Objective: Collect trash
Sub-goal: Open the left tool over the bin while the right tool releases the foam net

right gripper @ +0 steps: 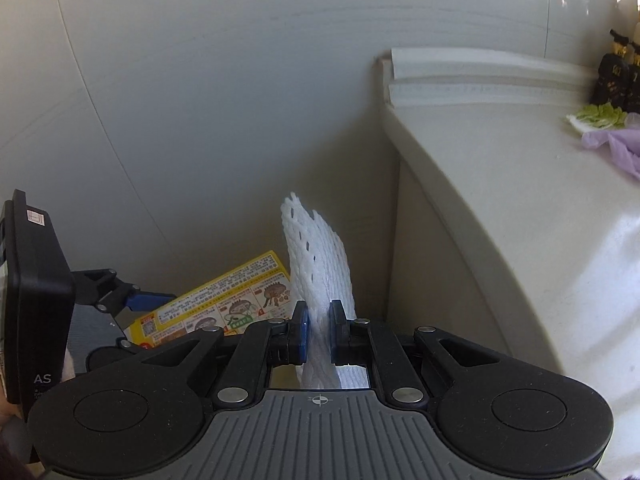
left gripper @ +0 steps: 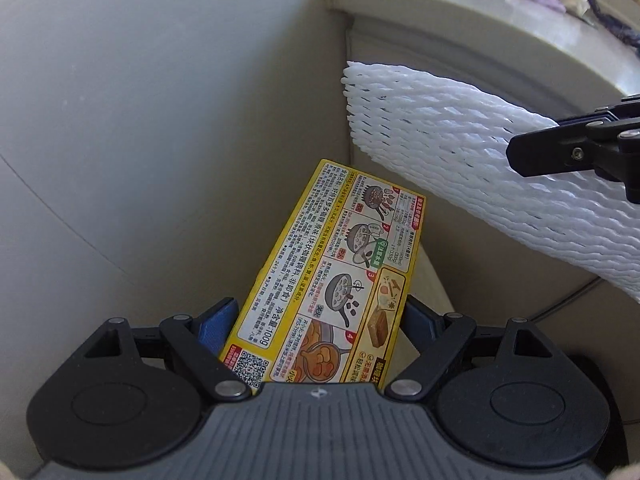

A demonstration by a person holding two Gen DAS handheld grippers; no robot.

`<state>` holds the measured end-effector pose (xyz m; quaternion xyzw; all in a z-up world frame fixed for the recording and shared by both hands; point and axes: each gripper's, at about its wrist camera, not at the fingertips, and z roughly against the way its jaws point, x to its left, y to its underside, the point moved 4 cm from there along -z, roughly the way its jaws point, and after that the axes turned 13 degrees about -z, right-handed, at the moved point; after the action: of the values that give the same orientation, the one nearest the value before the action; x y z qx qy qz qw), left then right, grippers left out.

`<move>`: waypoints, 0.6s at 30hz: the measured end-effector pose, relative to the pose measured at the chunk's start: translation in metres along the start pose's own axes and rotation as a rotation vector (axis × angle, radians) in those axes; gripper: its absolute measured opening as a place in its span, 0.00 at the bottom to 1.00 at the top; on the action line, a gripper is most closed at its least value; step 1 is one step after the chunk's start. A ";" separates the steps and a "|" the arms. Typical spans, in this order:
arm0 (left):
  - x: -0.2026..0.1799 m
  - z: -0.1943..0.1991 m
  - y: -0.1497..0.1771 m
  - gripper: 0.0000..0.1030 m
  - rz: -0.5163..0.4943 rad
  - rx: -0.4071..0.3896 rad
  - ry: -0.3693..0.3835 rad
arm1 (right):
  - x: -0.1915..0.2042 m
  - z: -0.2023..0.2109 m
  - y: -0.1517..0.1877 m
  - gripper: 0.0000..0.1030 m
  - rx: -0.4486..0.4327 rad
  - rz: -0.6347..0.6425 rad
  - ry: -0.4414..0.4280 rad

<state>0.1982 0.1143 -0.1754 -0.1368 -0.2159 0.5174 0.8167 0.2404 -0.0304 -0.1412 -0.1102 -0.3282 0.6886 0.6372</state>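
My left gripper (left gripper: 316, 316) is shut on a flat yellow food box (left gripper: 336, 268) printed with cooking pictures; the box sticks out forward between the blue pads. It also shows in the right wrist view (right gripper: 216, 304), low at the left, with the left gripper (right gripper: 136, 300) on it. My right gripper (right gripper: 319, 320) is shut on a white foam fruit net (right gripper: 316, 260) that stands up between the jaws. In the left wrist view the net (left gripper: 460, 148) stretches across the upper right, held by the right gripper (left gripper: 560, 152).
A pale wall (right gripper: 200, 100) is straight ahead. A light countertop (right gripper: 500, 168) runs along the right, with a cabinet face below it. On it lie purple film (right gripper: 616, 144), green leaf scraps (right gripper: 600, 114) and dark bottles (right gripper: 616, 76).
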 end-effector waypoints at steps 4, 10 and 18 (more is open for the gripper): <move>-0.004 -0.032 0.014 0.81 0.013 0.059 0.009 | -0.004 -0.032 0.019 0.08 0.039 -0.003 0.026; -0.013 -0.077 0.022 0.81 0.001 0.131 0.020 | -0.009 -0.076 0.049 0.08 0.113 -0.004 0.037; -0.021 -0.130 0.020 0.81 -0.048 0.196 0.080 | -0.015 -0.139 0.074 0.08 0.226 0.001 0.039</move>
<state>0.2388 0.1035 -0.3020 -0.0715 -0.1348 0.5104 0.8463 0.2626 0.0006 -0.2950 -0.0511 -0.2358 0.7192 0.6516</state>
